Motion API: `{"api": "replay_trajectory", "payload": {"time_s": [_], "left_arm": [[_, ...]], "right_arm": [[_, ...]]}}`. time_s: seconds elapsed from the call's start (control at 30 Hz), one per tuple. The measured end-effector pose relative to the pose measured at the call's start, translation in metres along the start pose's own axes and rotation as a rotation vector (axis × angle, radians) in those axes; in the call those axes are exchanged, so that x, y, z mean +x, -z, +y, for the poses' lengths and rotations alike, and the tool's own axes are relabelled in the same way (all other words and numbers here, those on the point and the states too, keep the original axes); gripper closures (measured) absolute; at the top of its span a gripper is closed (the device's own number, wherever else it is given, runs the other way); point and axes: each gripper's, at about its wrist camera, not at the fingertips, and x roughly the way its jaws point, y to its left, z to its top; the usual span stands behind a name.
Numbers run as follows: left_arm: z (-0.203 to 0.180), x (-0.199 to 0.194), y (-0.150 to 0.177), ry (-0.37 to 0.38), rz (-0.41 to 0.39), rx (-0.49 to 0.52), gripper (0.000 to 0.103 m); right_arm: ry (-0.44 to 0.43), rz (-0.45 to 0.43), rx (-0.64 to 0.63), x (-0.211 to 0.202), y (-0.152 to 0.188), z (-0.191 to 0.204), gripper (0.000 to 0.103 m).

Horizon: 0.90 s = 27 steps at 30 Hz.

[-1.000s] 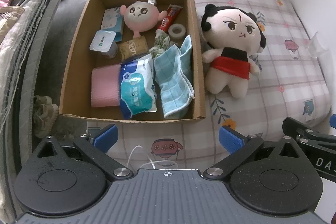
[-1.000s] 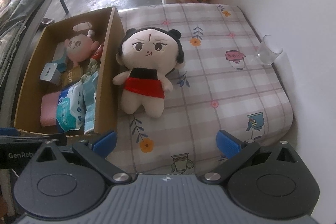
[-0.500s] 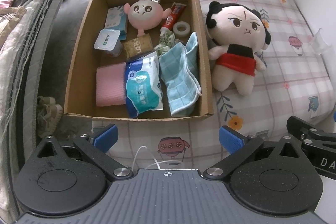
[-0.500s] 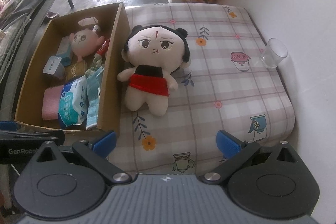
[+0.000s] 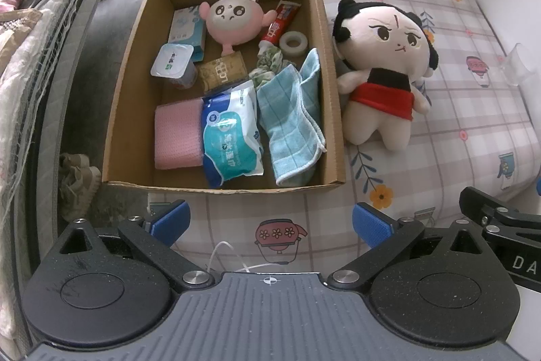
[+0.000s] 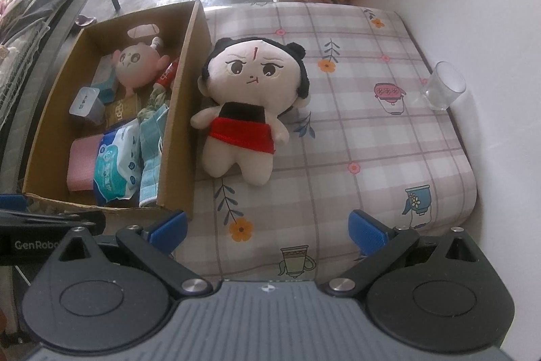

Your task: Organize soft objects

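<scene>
Both tools are wide open and holding nothing. The left tool (image 5: pixel 268 222) hangs over the near edge of the bed (image 5: pixel 473 124), just short of the box's front wall. The right tool (image 6: pixel 267 227) is also above the bed, a bit nearer than the doll's feet, and its black body pokes into the left view's bottom right corner.

The doll (image 6: pixel 250 100) (black hair, red skirt, grumpy face) lies on its back on the plaid sheet, head toward the far end, its side pressed right up against the right wall of the box (image 5: pixel 333 90). It's outside the box.

Inside the box it's pretty packed: a pink plush (image 5: pixel 233 21) at the back, a toothpaste tube (image 5: pixel 282 21) just beside it, a tape roll (image 5: pixel 295 43) by the right wall, a small carton (image 5: pixel 187 31) on the left with a yogurt cup (image 5: pixel 174 63) in front of it, and a brown packet (image 5: pixel 221 71) in the middle. Nearer the front sit a folded pink cloth (image 5: pixel 177 137), a wipes pack (image 5: pixel 231 137) overlapping it, and a blue checked towel (image 5: pixel 292 120) leaning along the right wall, with a green scrunchie (image 5: pixel 268 63) peeking out behind it.

A clear cup (image 6: pixel 443 85) stands on the bed's far right edge near the wall, well apart from the doll. Shoes (image 5: pixel 79 185) sit on the floor left of the box.
</scene>
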Motion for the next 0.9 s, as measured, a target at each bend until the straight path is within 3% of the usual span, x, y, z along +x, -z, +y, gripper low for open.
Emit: {"api": "replay_trajectory", "payload": {"time_s": [0.9], "left_arm": [[0.0027,0.0033,-0.0006,0.001,0.009,-0.008,0.0]], "right_arm": [[-0.002,0.007,-0.011,0.0039,-0.0027,0.0032,0.0]]}}
